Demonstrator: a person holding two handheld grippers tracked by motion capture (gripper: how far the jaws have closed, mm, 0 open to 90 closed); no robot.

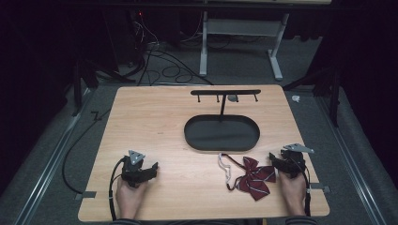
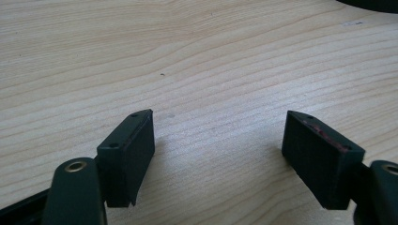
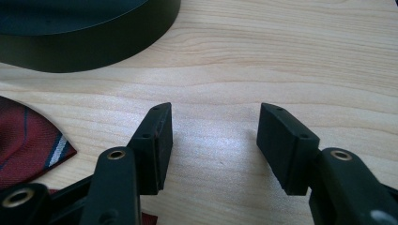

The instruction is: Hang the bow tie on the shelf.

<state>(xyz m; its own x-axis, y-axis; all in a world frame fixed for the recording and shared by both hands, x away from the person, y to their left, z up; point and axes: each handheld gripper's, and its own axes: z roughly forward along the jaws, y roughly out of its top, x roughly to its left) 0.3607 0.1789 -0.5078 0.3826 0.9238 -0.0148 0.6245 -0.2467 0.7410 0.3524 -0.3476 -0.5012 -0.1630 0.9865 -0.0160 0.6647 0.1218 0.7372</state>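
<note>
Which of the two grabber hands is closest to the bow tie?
The right gripper: it sits just beside the red striped bow tie, while the left gripper rests far across the table.

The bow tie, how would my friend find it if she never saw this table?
Start at the wooden table and find the black oval tray with its hook rail. Just in front of it, beside the right gripper, lies the dark red striped bow tie. It is the one soft, colourful thing, with a white strap.
</note>
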